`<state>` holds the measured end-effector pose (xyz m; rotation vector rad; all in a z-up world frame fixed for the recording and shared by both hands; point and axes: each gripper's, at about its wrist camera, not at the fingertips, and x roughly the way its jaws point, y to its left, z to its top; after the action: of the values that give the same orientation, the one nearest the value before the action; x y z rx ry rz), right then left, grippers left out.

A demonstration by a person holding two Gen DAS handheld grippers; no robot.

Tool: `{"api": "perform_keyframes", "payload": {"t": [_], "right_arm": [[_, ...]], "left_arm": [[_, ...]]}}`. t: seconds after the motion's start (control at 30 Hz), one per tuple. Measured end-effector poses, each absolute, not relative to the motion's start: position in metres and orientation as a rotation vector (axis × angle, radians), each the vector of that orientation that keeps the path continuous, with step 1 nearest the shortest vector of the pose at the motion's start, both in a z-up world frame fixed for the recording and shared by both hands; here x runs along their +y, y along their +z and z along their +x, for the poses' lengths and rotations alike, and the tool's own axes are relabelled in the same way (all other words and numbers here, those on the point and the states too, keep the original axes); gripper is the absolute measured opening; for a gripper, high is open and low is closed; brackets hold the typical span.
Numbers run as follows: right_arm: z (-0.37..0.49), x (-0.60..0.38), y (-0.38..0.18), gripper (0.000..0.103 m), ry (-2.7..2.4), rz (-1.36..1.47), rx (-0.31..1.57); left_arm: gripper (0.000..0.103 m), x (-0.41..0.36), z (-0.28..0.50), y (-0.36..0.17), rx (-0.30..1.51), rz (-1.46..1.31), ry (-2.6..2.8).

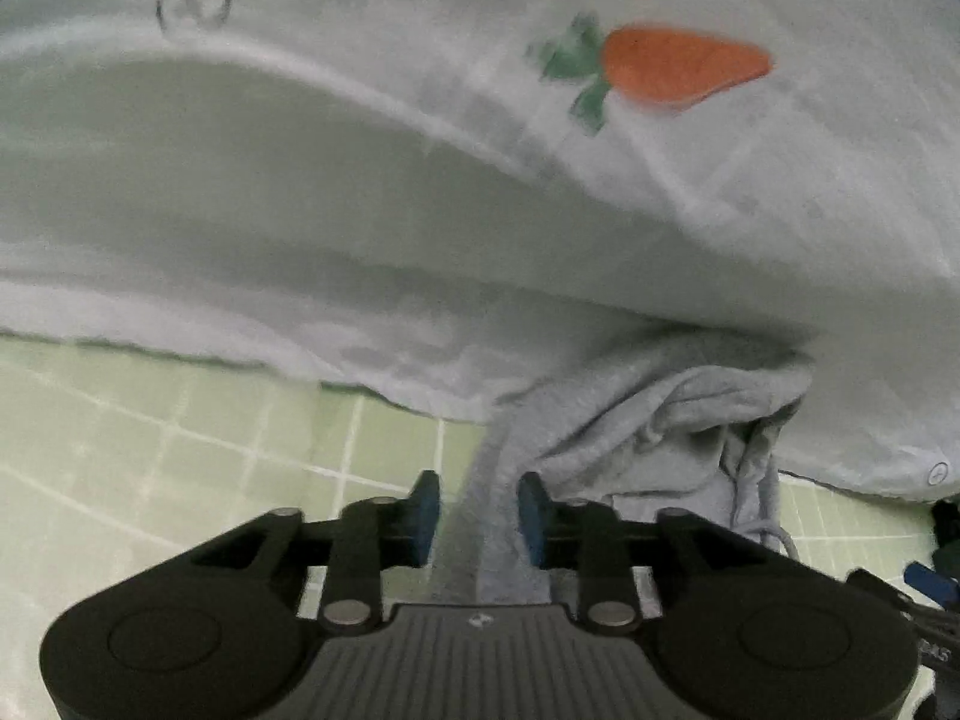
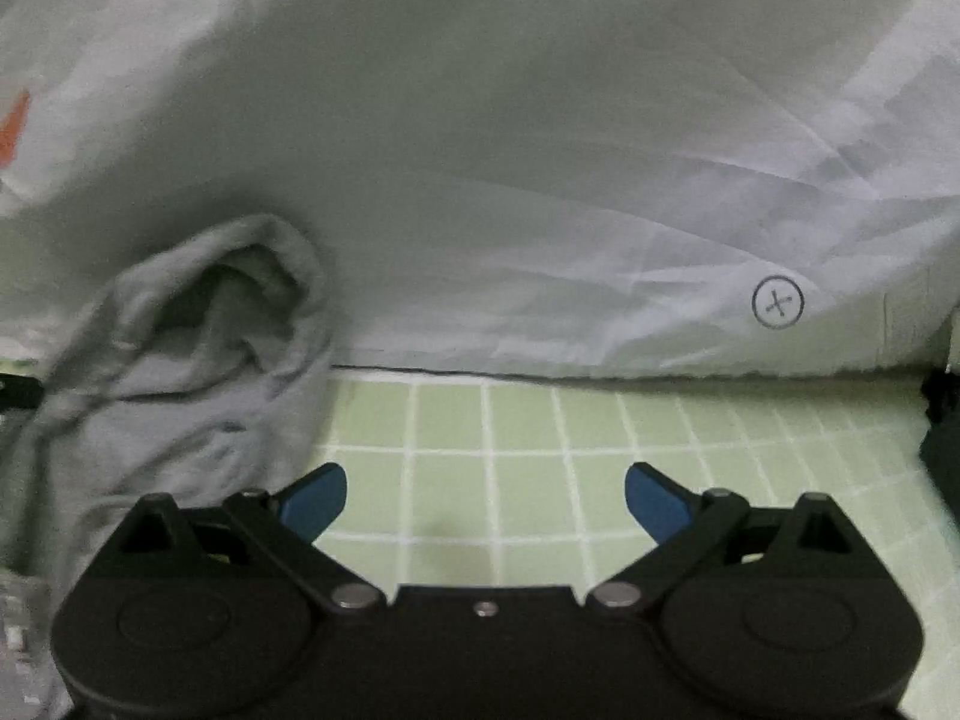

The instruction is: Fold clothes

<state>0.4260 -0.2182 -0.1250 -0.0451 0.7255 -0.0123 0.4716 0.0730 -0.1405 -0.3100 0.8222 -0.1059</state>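
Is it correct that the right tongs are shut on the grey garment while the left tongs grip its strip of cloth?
Not quite. In the right wrist view the right tongs are open and empty; the grey garment lies beside them. The left tongs do grip its strip.

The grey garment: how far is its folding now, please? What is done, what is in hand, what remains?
Done: nothing that shows; the grey garment lies bunched on the green mat, against the white cloth with a carrot print. In hand: the left claw pinches a strip of it. The right claw is open and holds nothing. Left: spreading it flat and every fold.
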Motion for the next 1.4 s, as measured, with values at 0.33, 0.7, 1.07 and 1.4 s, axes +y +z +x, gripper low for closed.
{"api": "perform_keyframes", "payload": {"t": [0.33,0.7,1.07,1.4], "right_arm": [[0.372,-0.179,-0.106,0.066,0.063,0.06,0.726],[0.328,-0.118,-0.125,0.027,0.195,0.016,0.842],[0.319,-0.117,-0.123,0.001,0.19,0.005,0.873],[0.333,-0.11,-0.131,0.021,0.196,0.109,0.904]], "left_arm": [[0.079,0.092,0.368,-0.115,0.836,-0.254,0.089],[0.084,0.115,0.255,-0.138,1.008,-0.247,0.171],[0.085,0.116,0.226,-0.106,0.926,-0.28,0.137],[0.089,0.127,0.231,-0.127,0.992,-0.26,0.23]]}}
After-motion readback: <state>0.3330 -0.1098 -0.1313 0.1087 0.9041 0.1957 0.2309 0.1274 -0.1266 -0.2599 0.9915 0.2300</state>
